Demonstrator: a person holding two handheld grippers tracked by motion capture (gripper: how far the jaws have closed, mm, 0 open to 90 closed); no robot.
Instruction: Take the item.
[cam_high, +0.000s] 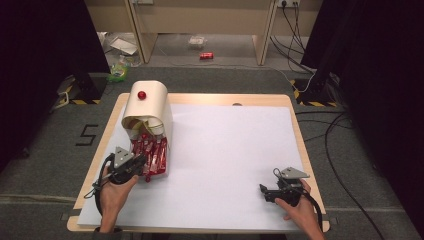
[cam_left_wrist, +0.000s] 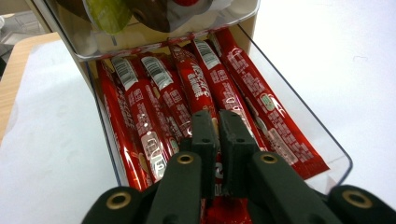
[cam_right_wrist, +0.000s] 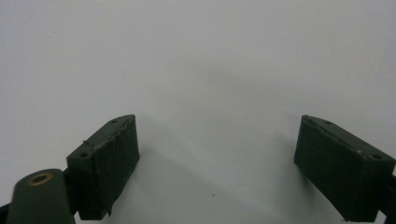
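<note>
Left claw (cam_left_wrist: 218, 122): clamped on a red stick packet (cam_left_wrist: 198, 88) in the clear drawer (cam_left_wrist: 299, 105).
Right claw (cam_right_wrist: 217, 154): wide apart, holding nothing, over the white surface (cam_right_wrist: 201, 56).

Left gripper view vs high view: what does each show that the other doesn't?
Left gripper view: barcodes and print on the red stick packets, the clear drawer wall, and the left gripper shut on one packet.

High view: the right gripper open above the white sheet, the red knob on the cream dispenser, and the floor clutter.

Both: packets, drawer, left gripper, sheet.
</note>
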